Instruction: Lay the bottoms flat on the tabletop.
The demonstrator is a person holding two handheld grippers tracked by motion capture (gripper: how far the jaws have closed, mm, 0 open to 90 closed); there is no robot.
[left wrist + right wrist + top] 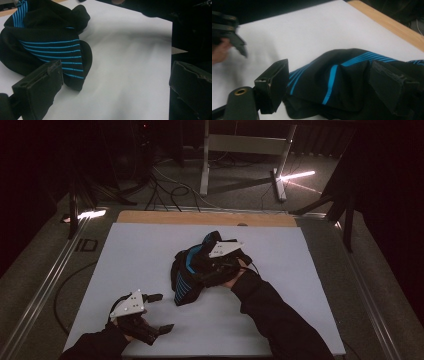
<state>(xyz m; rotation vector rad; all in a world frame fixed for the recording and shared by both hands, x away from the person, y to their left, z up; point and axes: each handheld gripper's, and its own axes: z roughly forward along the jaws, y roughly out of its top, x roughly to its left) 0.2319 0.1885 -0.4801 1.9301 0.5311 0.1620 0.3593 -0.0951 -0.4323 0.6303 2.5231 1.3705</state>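
Black fabric garment with blue stripes (186,275) lies crumpled mid-sheet on your white table cover (150,250), partly hidden beneath your right gripper (212,262), whose parted jaws straddle a fold without pinching it. Your left gripper (159,312) rests spread wide, empty, nearby.

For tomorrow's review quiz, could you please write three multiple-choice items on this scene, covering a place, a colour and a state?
1. Where does the crumpled black fabric garment with stripes lie?
A. on the white sheet covering the table
B. on the floor
C. on a chair

2. What colour are its stripes?
A. red
B. blue
C. yellow

3. How does the left gripper stand?
A. shut on the garment
B. open, holding nothing
C. shut on a cable

Answers: 1 A, the high view shows it mid-sheet. 2 B, bright blue lines show in both gripper views. 3 B, its jaws stand apart over bare sheet, near the garment.
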